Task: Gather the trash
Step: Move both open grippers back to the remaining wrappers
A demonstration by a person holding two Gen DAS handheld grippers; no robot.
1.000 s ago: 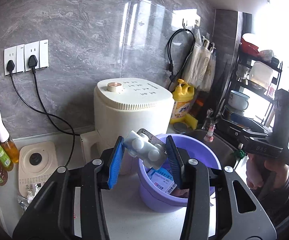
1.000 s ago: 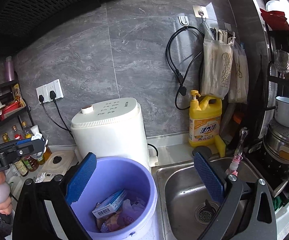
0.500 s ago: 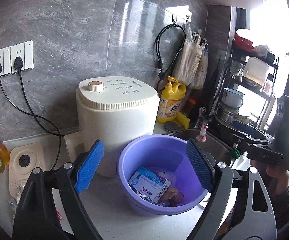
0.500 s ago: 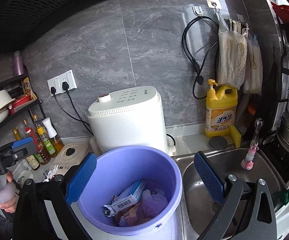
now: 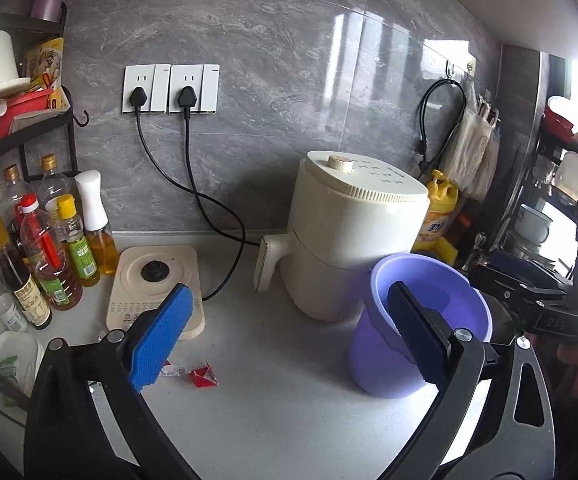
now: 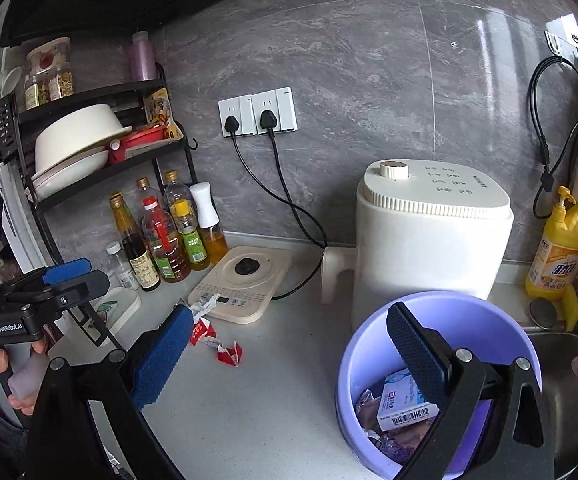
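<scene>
We see our left gripper [image 5: 285, 336] with its jaws opening to their widest and nothing between the blue pads; beyond the gap lies bare white countertop [image 5: 273, 412]. Our right gripper [image 6: 285, 356] also stands wide apart and holds nothing.

The purple bucket [image 6: 353, 364] sits near us on the right, just in front of the cream air fryer [image 6: 433, 240] and just left of the steel sink [image 6: 569, 380]. Inside it lie a blue-and-white barcoded box [image 6: 403, 406] and crumpled wrappers.

The trash not yet collected lies on the counter to the left. A red-and-white wrapper [image 6: 229, 354] sits in the open, with another red-and-white scrap [image 6: 203, 330] just beside it on the far left, and a crumpled white scrap [image 6: 205, 304] rests against the near edge of the cream kettle base [image 6: 245, 284]. In the left wrist view the red wrapper [image 5: 204, 376] shows just right of the left pad.

Oil and sauce bottles [image 6: 165, 236] cluster at the far left under a black shelf rack [image 6: 101, 160]. A yellow detergent bottle [image 6: 561, 252] stands far right.
</scene>
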